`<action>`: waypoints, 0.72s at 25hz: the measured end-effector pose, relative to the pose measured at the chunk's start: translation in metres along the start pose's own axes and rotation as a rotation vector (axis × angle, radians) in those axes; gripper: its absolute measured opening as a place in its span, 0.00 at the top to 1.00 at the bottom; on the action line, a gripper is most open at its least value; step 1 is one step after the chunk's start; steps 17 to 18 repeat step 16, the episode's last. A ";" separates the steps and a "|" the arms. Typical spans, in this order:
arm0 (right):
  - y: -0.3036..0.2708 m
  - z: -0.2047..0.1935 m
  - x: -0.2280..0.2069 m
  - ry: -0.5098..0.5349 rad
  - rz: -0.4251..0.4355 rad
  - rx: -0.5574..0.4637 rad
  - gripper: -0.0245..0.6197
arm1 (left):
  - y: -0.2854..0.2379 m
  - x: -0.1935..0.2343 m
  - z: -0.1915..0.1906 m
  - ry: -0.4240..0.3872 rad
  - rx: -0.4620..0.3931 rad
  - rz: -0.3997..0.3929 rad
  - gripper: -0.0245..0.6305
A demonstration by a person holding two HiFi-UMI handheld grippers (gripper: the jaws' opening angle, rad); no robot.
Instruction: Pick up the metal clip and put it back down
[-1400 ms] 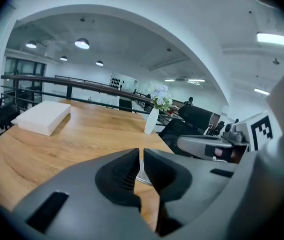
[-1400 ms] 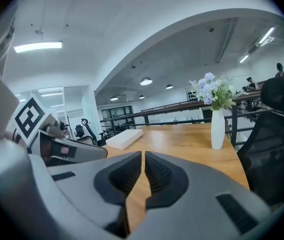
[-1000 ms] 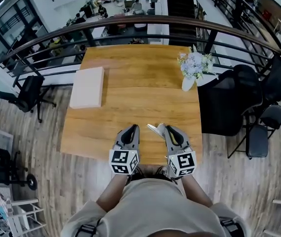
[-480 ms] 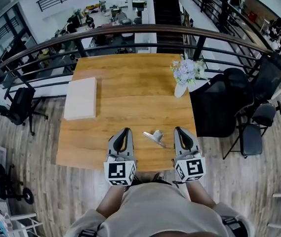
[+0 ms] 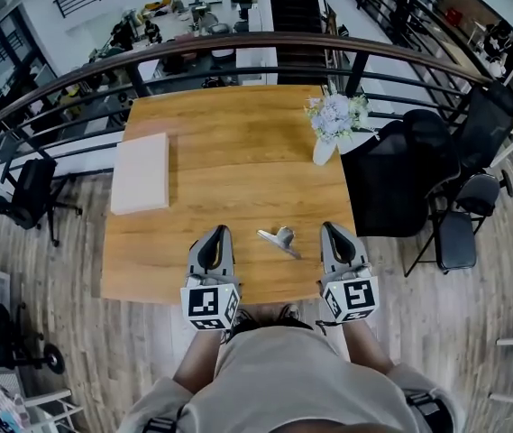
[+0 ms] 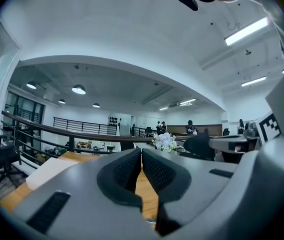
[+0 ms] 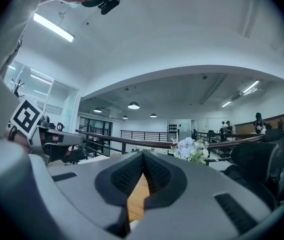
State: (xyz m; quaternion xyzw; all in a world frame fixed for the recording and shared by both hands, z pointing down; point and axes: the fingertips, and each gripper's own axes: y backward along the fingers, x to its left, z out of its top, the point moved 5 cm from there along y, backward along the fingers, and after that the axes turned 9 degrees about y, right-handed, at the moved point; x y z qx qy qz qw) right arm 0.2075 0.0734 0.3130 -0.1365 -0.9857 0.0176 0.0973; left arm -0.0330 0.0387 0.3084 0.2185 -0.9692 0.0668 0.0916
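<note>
The clip [image 5: 277, 239] lies on the table [image 5: 238, 161], in the lower middle of the head view, with nothing touching it. The left gripper [image 5: 214, 234] and right gripper [image 5: 334, 230] flank it, each near it but apart, and both are clenched on nothing (only bare wood shows past their pads). By this lie, the clip is either already set back down or not yet lifted; which one cannot be told.

Office mezzanine, railing [image 5: 238, 41], desks [image 5: 184, 12] below, swivel chairs [image 5: 35, 186]
</note>
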 end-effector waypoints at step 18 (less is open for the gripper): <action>-0.001 -0.005 -0.016 -0.019 -0.042 0.010 0.92 | -0.013 0.012 -0.002 -0.003 0.020 -0.013 0.92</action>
